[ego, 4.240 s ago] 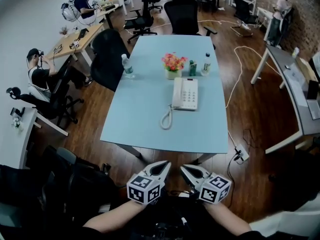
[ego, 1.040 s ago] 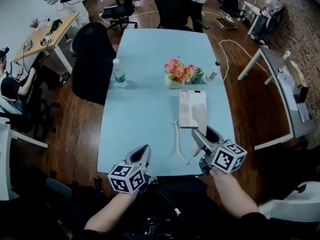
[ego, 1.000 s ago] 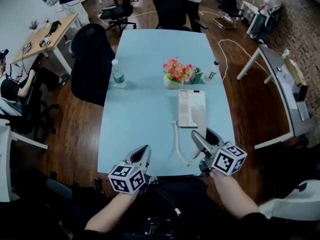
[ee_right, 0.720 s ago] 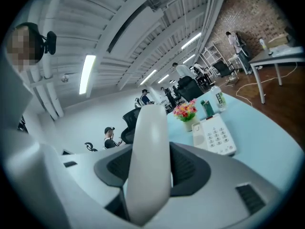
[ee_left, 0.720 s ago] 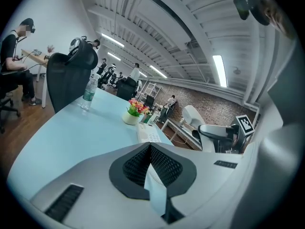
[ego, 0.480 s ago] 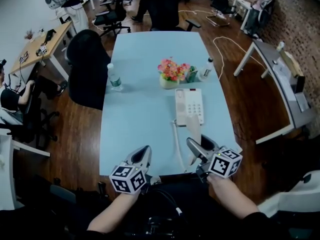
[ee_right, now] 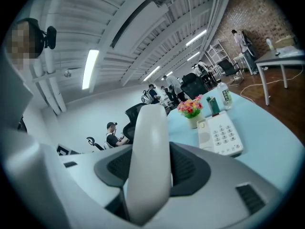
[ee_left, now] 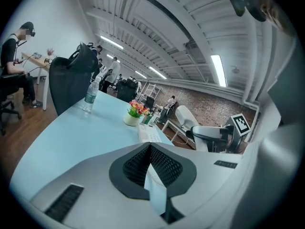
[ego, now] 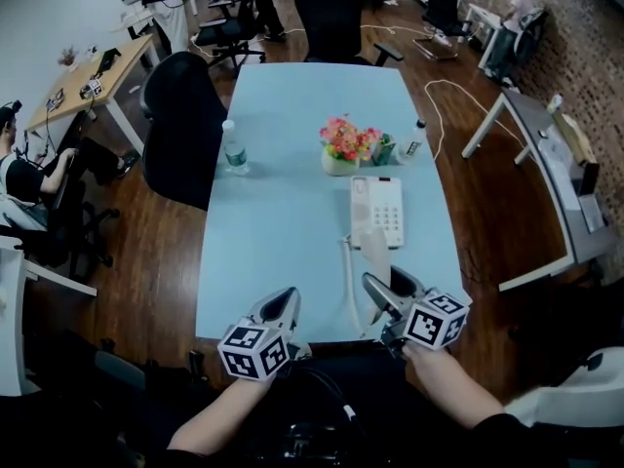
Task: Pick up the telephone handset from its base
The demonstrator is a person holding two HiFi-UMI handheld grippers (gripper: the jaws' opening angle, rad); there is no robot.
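The white telephone base lies on the light blue table, right of centre, with its keypad facing up. The white handset is off the base and hangs over the table just in front of it. My right gripper is shut on it. A coiled cord trails along the table on the handset's left. In the right gripper view the handset stands upright between the pads, with the base beyond it. My left gripper hovers at the near table edge, shut and holding nothing.
A pot of flowers, a green box and a small bottle stand behind the base. A water bottle is at the table's left edge, beside a black chair. People sit at desks on the far left.
My right gripper has drawn the handset back from over the base toward the near table edge and a little lower. The left gripper has stayed where it was.
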